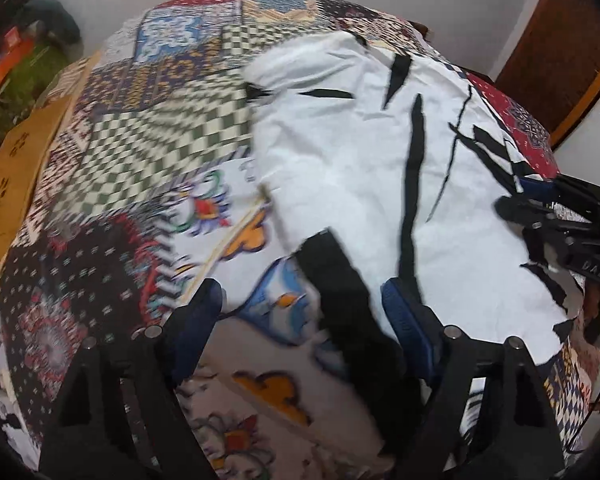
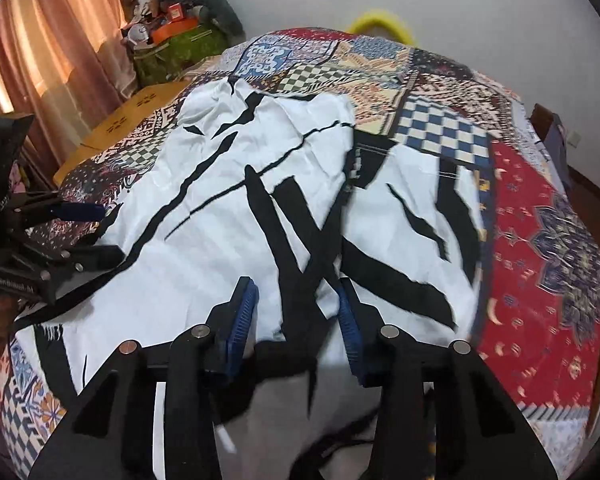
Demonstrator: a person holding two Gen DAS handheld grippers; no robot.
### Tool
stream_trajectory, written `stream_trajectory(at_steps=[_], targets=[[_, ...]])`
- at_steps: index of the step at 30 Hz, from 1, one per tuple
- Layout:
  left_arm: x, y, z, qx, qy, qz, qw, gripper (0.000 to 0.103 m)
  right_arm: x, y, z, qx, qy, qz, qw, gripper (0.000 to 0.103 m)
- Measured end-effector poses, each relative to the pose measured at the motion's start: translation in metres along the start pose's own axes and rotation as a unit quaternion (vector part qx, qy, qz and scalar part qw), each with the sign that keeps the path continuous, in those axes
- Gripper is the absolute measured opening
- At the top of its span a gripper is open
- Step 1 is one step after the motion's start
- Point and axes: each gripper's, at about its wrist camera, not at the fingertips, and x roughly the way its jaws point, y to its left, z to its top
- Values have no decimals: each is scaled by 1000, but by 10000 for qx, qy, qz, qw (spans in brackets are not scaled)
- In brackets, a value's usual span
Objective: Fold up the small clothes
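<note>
A: Left wrist view: status?
B: Left gripper [image 1: 302, 300] spread, straddling the near edge of the white, black-streaked cloth garment [image 1: 380, 168] on the patchwork bedspread [image 1: 148, 128].
A: Right wrist view?
B: Right gripper [image 2: 298, 320] spread astride the garment's near hem; close both evenly before lifting.

Legible markings, catalogued from my two wrist views. Item one: pale lettering on the black body of my left gripper [image 2: 80, 236], seen at the left edge of my right wrist view, just below its blue finger pad; it appears to read "Sentinel-AI", though the first letters are soft and I cannot vouch for them. Item two: pale characters on the black body of my right gripper [image 1: 540, 208], at the right edge of my left wrist view; they show upside down, roughly "DAS", not reliably readable. Nothing else carries text I can read.
</note>
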Motion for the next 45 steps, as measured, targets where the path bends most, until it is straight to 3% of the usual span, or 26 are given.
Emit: stream_trajectory(at_steps=[5,7,9,11,16,19,24,26,28,29,31,33,35,45], targets=[[-16,21,-11,-111,5,130,9999,83,-32,-14,-12,81,-108,-110,9998,39],[-25,29,-8,-301,-46,48,9995,83,-45,-20,-16,173,-162,-186,9995,54],[-32,35,-3,-478,-129,-85,9987,83,-56,-28,-22,394,-268,-188,9987,82],[-33,39,2,-671,-148,-344,9970,83,-58,-31,-25,606,-321,-134,9976,88],[-6,33,8,-911,183,-766,9927,83,-32,-45,-29,1192,-11,148,9928,88],[12,25,11,-902,365,-935,9909,83,-13,-47,-26,1516,126,565,9867,88],[25,5,29,-647,332,-1230,9897,81,6,-35,-7,1447,56,977,9846,88],[28,0,35,-602,310,-1323,9889,72,14,-28,0,1332,52,1041,9856,88],[31,-4,41,-605,295,-1318,9890,64,16,-22,2,1200,41,967,9880,83],[33,-3,44,-650,275,-1333,9886,56,17,-20,3,1109,58,904,9897,77],[33,-2,47,-746,244,-1385,9872,42,18,-17,5,999,90,818,9916,56],[32,-4,48,-707,178,-1345,9882,34,19,-22,4,1059,170,1024,9889,25],[29,-5,49,-608,117,-1276,9899,22,22,-22,3,1154,268,1267,9848,16],[-28,1,42,-450,-393,-1080,9924,13,-18,15,21,613,-227,1069,9921,11]])
